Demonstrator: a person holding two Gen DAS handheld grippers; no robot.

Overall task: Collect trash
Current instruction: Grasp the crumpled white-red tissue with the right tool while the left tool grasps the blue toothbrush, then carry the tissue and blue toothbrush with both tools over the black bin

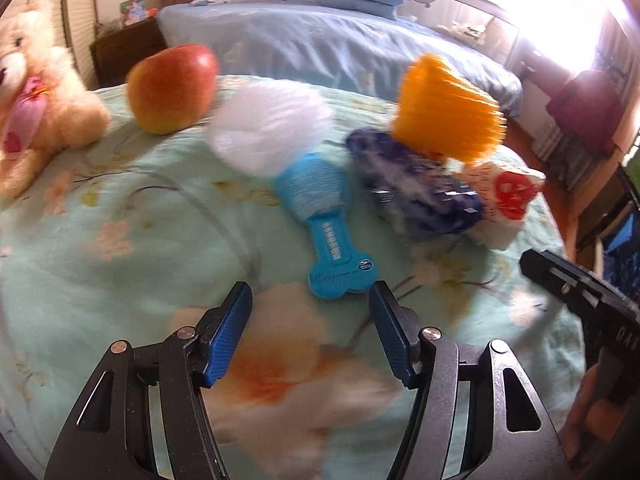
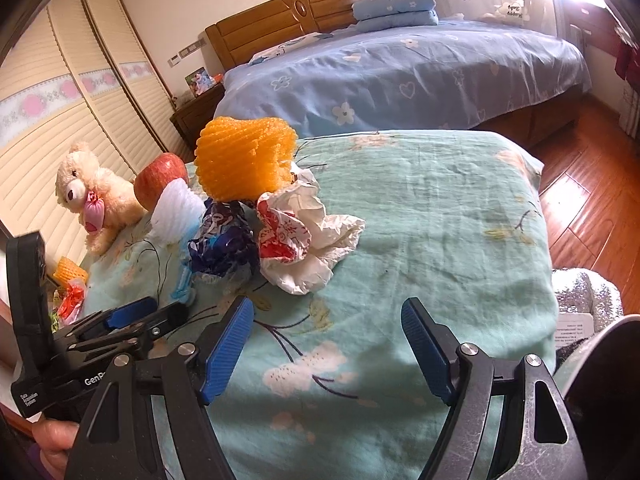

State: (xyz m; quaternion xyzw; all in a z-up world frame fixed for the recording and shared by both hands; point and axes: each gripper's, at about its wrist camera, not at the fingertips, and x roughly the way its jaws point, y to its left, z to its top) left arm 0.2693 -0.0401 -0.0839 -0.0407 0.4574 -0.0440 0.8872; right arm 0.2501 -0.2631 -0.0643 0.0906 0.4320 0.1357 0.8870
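Blue brush [image 1: 326,236] — handle toward spread left gripper [image 1: 310,300]; right gripper [image 2: 328,320] spread.

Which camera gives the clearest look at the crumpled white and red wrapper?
The right wrist view: the crumpled white and red wrapper lies sharp and almost whole beside the blue wrapper. The left wrist view shows it blurred, partly behind the blue wrapper and the orange foam net.

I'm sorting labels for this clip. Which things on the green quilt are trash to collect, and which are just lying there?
Trash:
orange foam net
white foam net
blue crumpled wrapper
white-and-red crumpled bag

Just lying there:
apple
teddy bear
blue bone-shaped tag
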